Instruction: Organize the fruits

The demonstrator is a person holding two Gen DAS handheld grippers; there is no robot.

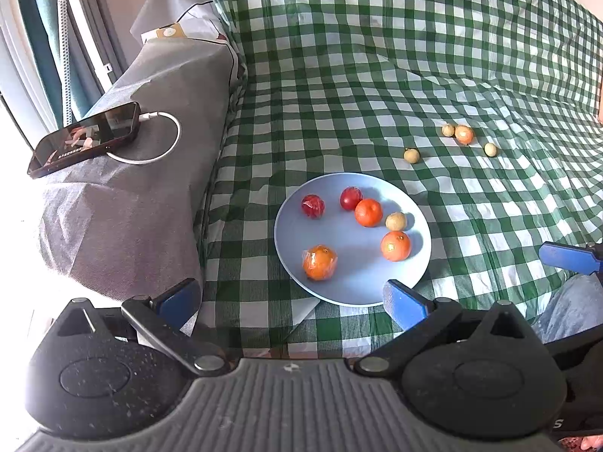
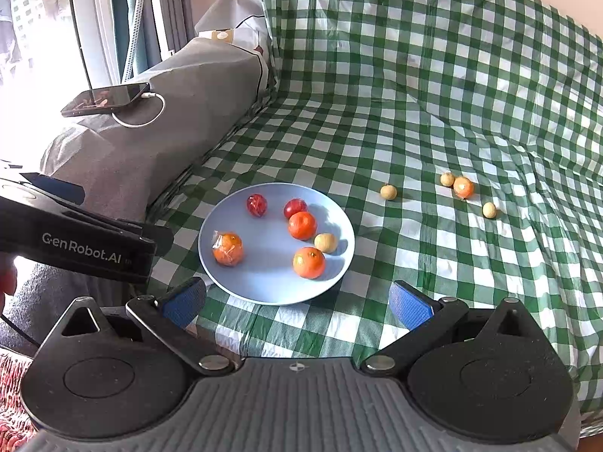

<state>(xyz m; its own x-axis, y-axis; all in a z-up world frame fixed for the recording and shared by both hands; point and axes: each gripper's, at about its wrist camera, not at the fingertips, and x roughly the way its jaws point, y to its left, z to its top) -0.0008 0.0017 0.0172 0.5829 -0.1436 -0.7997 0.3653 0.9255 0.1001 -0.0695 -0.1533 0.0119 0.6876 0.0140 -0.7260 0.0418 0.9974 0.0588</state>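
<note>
Both views look forward and down from low over the checked cloth (image 1: 377, 75), each along its own open blue fingers.

Left wrist view: set near the plate (image 1: 290, 241), close beside the grey cushion (image 1: 143, 188); the right gripper's finger (image 1: 565, 258) enters at its right edge.

Right wrist view: set further right; the left gripper's body (image 2: 75, 241) crosses its left side.

Shared: plate (image 2: 264, 286), loose fruit (image 2: 462, 187), phone (image 2: 105, 98), cushion.

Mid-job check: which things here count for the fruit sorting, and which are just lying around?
For the job:
- blue plate with six fruits on it
- wrapped orange fruit on the checked cloth
- three small tan fruits, also off the plate
- left tongs and right tongs, both open

Lying about:
- phone on the grey cushion
- its white cable
</note>
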